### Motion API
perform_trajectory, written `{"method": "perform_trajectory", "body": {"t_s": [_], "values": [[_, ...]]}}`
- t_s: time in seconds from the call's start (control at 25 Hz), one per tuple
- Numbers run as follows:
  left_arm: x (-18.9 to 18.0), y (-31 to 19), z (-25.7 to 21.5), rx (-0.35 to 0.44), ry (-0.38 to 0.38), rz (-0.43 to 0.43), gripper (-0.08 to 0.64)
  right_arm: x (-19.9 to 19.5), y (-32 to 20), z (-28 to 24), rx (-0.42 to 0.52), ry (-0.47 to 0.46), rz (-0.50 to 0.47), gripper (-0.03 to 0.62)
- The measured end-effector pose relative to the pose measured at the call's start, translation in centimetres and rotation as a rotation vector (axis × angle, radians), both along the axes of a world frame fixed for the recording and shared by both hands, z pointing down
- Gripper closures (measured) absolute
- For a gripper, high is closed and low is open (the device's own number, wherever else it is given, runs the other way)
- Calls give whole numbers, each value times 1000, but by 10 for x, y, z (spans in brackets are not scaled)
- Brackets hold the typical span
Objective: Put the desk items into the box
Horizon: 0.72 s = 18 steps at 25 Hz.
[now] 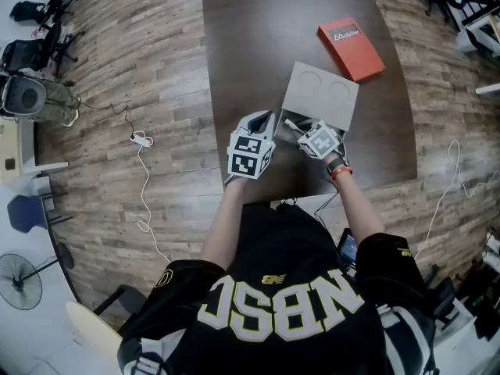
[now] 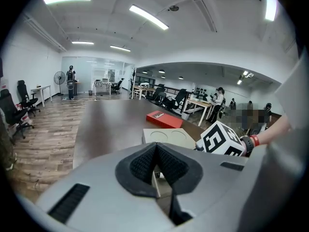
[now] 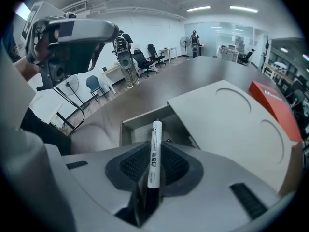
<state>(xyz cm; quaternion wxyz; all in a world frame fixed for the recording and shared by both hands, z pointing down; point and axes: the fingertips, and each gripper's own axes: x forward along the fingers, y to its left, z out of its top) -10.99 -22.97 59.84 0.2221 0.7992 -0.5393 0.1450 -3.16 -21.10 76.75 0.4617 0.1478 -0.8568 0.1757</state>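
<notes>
noted right gripper (image 3: 153, 170) clamped narrowly on a white marker (image 3: 154, 144) pointing at the open near end of the grey box (image 3: 227, 124) on the table (image 1: 258, 37), left gripper (image 2: 156, 151) closed and empty just beside it, red box (image 1: 351, 49) lying flat further back.

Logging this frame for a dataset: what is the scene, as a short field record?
table: dark, holds box and red carton
box: grey, partly open
marker: in right gripper, tip toward the box opening
right gripper: shut on marker
left gripper: jaws together, empty
red carton: beyond box, apart
</notes>
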Motion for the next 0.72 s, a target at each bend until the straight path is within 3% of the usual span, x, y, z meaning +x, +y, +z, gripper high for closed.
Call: {"method": "perform_trajectory", "body": {"t_s": [0.36,0.56,0.72], "values": [[2,0,2,-10,-7,-5,546,4,0,16,-19,6,16,514],[0,0,2,-10,-15,1,546,3,-2,10,-21,1,48,463],[0,-2,0,2,-20,13,546,2,-5,-4,-1,-31,75,463]]}}
